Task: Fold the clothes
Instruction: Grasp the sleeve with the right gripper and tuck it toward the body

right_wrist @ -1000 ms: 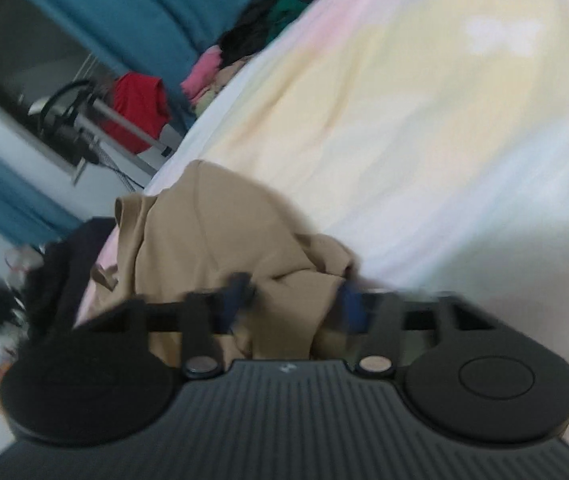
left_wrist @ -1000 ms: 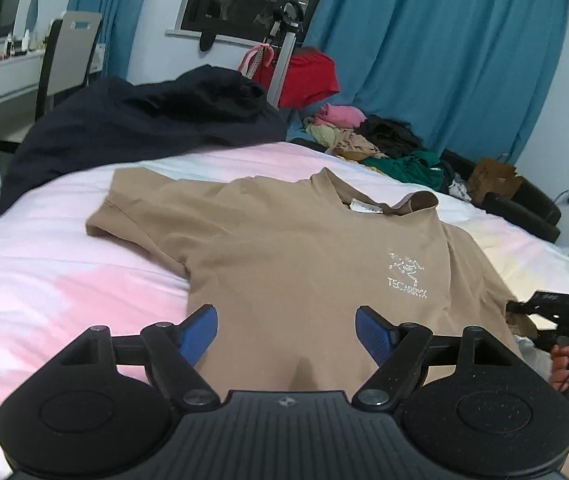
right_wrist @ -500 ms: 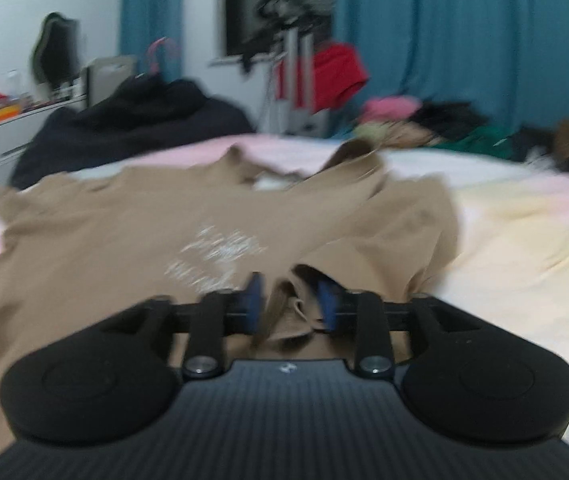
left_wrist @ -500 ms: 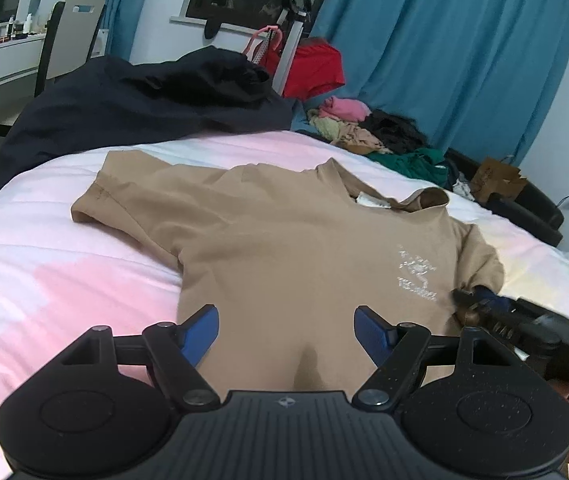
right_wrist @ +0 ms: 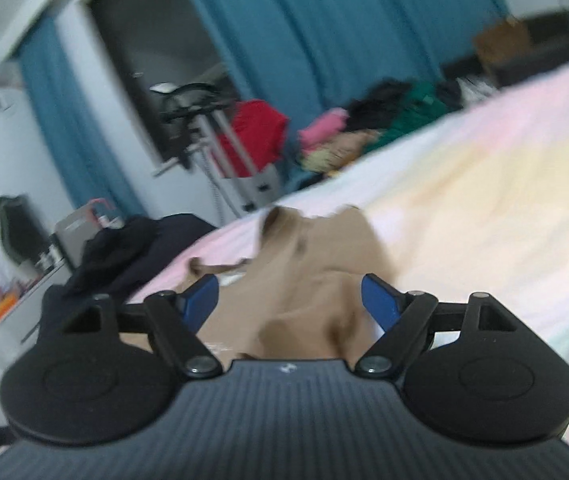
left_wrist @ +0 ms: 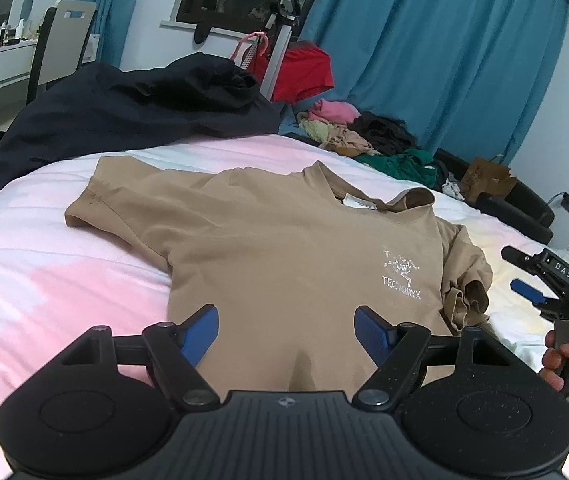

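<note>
A tan T-shirt (left_wrist: 284, 248) with a white chest logo lies face up on the pink and white bed (left_wrist: 44, 280). Its left sleeve is spread flat; its right sleeve (left_wrist: 464, 288) is folded in and bunched at the shirt's right edge. My left gripper (left_wrist: 286, 332) is open and empty over the shirt's lower middle. My right gripper (right_wrist: 290, 300) is open and empty, just above the bunched tan fabric (right_wrist: 316, 280). It also shows in the left wrist view (left_wrist: 540, 284), right of the sleeve, held by a hand.
A dark navy garment (left_wrist: 132, 116) is heaped at the bed's far left. A pile of mixed clothes (left_wrist: 364, 132) lies beyond the bed by blue curtains (left_wrist: 424, 60). A red garment (left_wrist: 304, 76) hangs on a stand. A desk and chair (left_wrist: 56, 52) stand at left.
My right gripper has opened and let go of the tan sleeve, leaving it folded onto the shirt, and has drawn back to the right. My left gripper has stayed open over the hem.
</note>
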{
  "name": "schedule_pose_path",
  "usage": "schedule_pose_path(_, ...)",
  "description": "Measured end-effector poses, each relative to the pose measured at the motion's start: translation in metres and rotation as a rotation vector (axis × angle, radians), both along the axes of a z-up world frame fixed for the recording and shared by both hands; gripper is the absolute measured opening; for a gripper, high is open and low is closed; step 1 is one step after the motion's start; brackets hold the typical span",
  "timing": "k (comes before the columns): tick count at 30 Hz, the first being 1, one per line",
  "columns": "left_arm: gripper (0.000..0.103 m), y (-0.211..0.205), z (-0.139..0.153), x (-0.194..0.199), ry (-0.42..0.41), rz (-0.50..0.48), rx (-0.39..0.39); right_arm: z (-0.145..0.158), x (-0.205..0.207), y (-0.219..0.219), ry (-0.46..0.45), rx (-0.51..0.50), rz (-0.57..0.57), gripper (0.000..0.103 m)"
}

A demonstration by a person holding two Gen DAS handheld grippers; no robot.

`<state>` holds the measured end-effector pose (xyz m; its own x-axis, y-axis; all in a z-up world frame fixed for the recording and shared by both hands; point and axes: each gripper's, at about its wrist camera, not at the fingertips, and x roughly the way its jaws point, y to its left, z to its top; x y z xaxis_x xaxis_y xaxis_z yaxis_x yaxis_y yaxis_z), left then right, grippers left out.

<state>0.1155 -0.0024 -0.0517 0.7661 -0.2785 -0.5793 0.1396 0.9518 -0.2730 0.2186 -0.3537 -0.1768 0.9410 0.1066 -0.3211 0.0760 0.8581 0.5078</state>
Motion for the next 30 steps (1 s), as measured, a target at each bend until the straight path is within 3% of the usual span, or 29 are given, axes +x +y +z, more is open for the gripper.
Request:
schedule_pose_path(2,0.077,-0.001,-0.001,0.001,0.002,-0.004,0.004,-0.009,0.010,-0.002,0.042,0.020,0.022,0.081)
schedule_pose_path(5,0.077,-0.004,-0.003,0.001,0.000,-0.010,0.024,-0.020,0.022,0.011,0.097,-0.047,0.085,0.080)
schedule_pose_path(7,0.077,-0.005,-0.004,0.001,-0.003,-0.015,0.029,-0.028,0.028,0.019,0.130,-0.079,0.120,0.068)
schedule_pose_path(10,0.077,-0.007,-0.003,0.000,-0.007,-0.025,0.033,-0.027,0.030,0.022,0.159,-0.134,0.087,0.019)
schedule_pose_path(13,0.077,-0.007,-0.003,0.001,-0.004,-0.036,0.026,-0.010,0.024,-0.001,0.115,-0.119,0.002,0.011)
schedule_pose_path(19,0.077,-0.012,-0.004,0.001,0.001,-0.079,0.019,0.032,0.032,-0.079,0.056,-0.177,-0.173,0.006)
schedule_pose_path(25,0.077,-0.022,-0.007,0.005,0.007,-0.114,0.025,0.034,0.045,-0.150,0.104,-0.044,-0.320,0.009)
schedule_pose_path(29,0.077,-0.025,-0.008,0.010,0.009,-0.121,0.019,0.004,0.031,-0.142,0.180,0.071,-0.267,0.013)
schedule_pose_path(30,0.077,-0.024,-0.008,0.010,0.009,-0.121,0.017,-0.004,0.026,-0.137,0.197,0.098,-0.254,0.022)
